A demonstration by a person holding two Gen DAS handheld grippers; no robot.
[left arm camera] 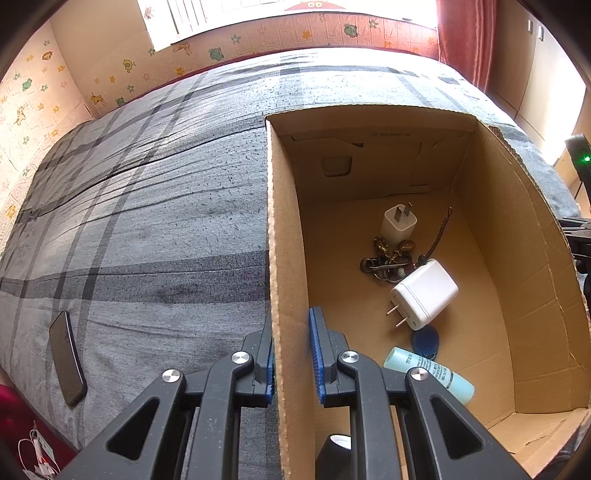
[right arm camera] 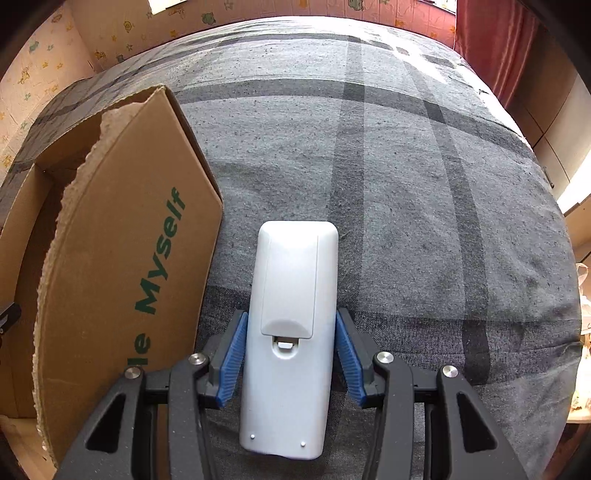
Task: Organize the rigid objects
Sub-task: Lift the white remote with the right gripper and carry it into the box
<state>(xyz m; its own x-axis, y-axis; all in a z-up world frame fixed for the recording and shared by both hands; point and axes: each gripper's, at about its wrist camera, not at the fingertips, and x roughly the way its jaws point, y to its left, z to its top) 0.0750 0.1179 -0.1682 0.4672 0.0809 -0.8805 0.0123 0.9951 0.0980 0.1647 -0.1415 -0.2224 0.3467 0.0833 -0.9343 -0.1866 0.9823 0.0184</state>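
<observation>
My left fingers (left arm camera: pixel 317 354) hid part of the blue tube (left arm camera: pixel 443 373); a dark, white-topped object (left arm camera: pixel 338 448) below stayed unidentifiable. The box's (right arm camera: pixel 122 236) green lettering was cut short.

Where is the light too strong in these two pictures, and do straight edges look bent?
Left wrist view: the window is blown out, and the cardboard box wall bows. Right wrist view: glare whitens the far bedspread; the box edge curves too.
</observation>
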